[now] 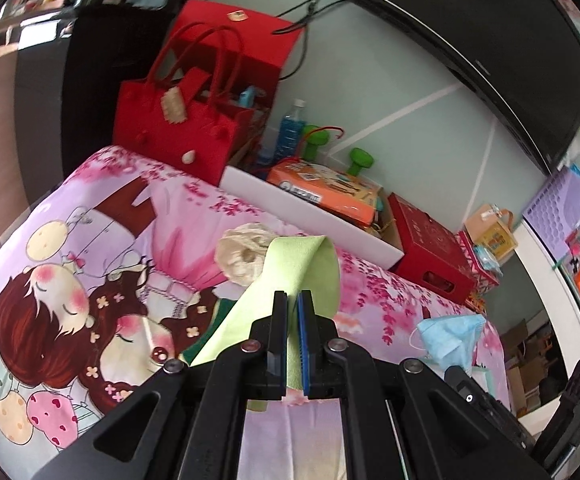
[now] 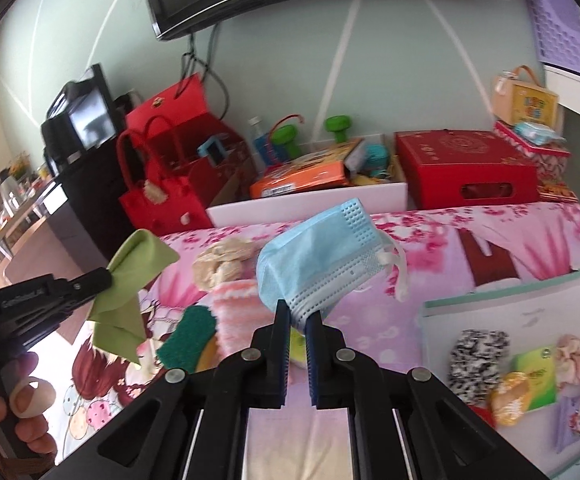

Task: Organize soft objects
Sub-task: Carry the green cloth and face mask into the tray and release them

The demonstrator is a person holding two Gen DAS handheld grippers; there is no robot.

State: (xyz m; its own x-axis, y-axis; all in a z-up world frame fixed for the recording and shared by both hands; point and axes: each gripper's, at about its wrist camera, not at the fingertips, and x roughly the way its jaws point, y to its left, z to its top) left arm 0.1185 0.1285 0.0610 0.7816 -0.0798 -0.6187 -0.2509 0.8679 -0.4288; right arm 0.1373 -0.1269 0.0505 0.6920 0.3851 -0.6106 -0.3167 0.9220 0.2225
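The left claw (image 1: 293,300) is clamped on a light green cloth (image 1: 290,268), which loops up over the fingertips and trails down to the left, lifted off the bed (image 1: 89,208); the cloth's lower end is cut off behind the claw's black frame. In the right wrist view the same claw (image 2: 107,278) enters from the left edge with the cloth (image 2: 129,280) bunched in its tip, and part of a hand (image 2: 21,412) shows at the lower left, cropped by the picture's edge.

The right claw (image 2: 298,312) is pinched on a blue face mask (image 2: 314,260), gripped at its perforated lower edge and held above the cartoon-printed bedsheet; one white ear loop (image 2: 396,272) hangs at its right. In the left wrist view the mask (image 1: 450,338) appears at the right, with only a dark part of that claw showing beneath it.

On the bed lie a cream crumpled soft item (image 2: 221,264), a pink fuzzy item (image 2: 235,312) and a green sponge (image 2: 187,336), the last two partly hidden behind the right claw. To the right a pale tray (image 2: 506,292) holds a black-and-white speckled item (image 2: 478,356), a green packet (image 2: 536,376) and other small pieces too blurred to name. Beyond the bed stand a red felt bag (image 1: 169,128) and a red box (image 2: 466,168).
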